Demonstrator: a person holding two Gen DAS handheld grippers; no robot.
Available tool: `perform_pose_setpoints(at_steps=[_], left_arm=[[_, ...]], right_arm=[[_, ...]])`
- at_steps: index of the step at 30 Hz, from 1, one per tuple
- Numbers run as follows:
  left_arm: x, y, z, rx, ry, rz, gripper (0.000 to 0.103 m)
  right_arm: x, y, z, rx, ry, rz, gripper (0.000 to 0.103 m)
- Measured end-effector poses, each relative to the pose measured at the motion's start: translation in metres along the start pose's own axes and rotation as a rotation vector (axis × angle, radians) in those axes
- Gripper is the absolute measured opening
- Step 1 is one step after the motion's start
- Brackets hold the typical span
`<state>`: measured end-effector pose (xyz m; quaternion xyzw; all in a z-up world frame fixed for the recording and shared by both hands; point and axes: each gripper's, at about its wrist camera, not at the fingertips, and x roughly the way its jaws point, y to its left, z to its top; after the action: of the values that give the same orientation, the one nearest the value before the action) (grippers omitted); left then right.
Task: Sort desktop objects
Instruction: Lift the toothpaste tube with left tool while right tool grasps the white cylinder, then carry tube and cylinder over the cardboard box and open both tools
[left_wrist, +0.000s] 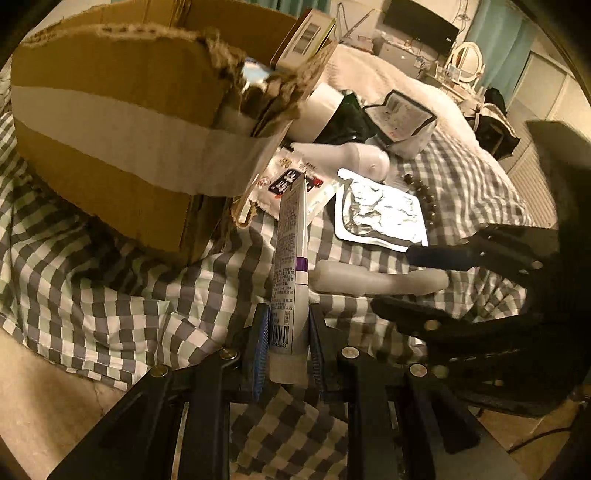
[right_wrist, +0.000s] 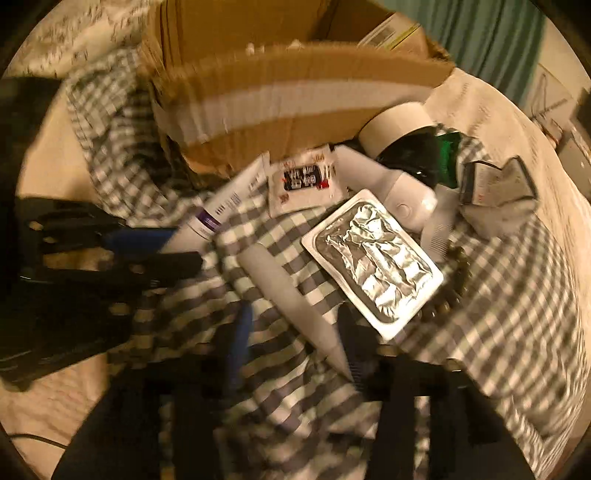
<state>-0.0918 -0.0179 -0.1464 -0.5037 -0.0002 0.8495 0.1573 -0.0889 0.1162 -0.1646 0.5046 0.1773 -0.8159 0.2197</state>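
On the checked cloth (left_wrist: 110, 310) beside the cardboard box (left_wrist: 110, 122), my left gripper (left_wrist: 286, 347) is clamped on a white tube (left_wrist: 291, 266), its long axis pointing up toward the box. My right gripper (right_wrist: 295, 343) stands apart around a frosted cylinder (right_wrist: 291, 295), which lies lengthwise between the jaws, nearer this hand; I can't tell if they touch it. 1 carton (left_wrist: 306, 33) sits in the box. A foil pack (right_wrist: 373, 258) lies just beside the cylinder.
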Motion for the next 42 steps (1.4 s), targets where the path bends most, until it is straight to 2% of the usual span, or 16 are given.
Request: perform_pose_setpoints(at_steps=[2,5,7,8,10,12,18,25,29,33,35,37,40,42], left_arm=[[0.004,0.001,0.001,-0.002,0.009,-0.004,0.021],[0.009,0.0,0.004,0.004,0.007,0.002,0.021],[0.009,-0.001,0.005,0.008,-0.01,0.024,0.021],[0.008,-0.002,0.004,0.012,-0.023,0.021,0.021],[0.005,-0.004,0.004,0.016,-0.042,0.002,0.021],[0.0,-0.006,0.004,0.026,-0.064,-0.018,0.021],[-0.02,-0.011,0.006,0.036,-0.124,-0.038,0.021],[-0.042,-0.021,0.003,0.053,-0.167,-0.068,0.021],[-0.075,-0.033,0.009,0.071,-0.255,-0.1,0.021],[-0.118,-0.028,0.032,0.043,-0.354,-0.138,0.021],[-0.135,-0.019,0.049,0.022,-0.4,-0.129,0.021],[-0.15,-0.005,0.073,-0.008,-0.453,-0.088,0.021],[-0.158,0.014,0.114,-0.008,-0.49,-0.006,0.021],[-0.153,0.029,0.134,0.002,-0.499,0.064,0.021]], right_arm=[[0.015,-0.003,-0.002,0.007,0.033,0.004,0.049],[0.027,-0.003,-0.005,0.01,0.035,0.007,0.048],[0.024,-0.003,-0.003,0.015,0.03,0.02,0.024],[0.02,-0.002,-0.003,0.014,0.024,0.015,0.022],[0.013,0.0,-0.002,0.025,0.02,0.026,0.011],[0.005,-0.001,-0.003,0.066,0.032,0.052,0.009],[-0.036,-0.007,-0.005,0.209,-0.035,0.146,0.008],[-0.078,-0.021,-0.018,0.323,-0.116,0.125,0.008],[-0.111,-0.032,-0.01,0.359,-0.202,0.124,0.008],[-0.144,-0.039,0.01,0.367,-0.27,0.112,0.009],[-0.156,-0.041,0.028,0.374,-0.294,0.119,0.009],[-0.159,-0.043,0.049,0.417,-0.314,0.112,0.009],[-0.153,-0.048,0.081,0.52,-0.299,0.135,0.008],[-0.145,-0.045,0.106,0.538,-0.306,0.164,0.008]])
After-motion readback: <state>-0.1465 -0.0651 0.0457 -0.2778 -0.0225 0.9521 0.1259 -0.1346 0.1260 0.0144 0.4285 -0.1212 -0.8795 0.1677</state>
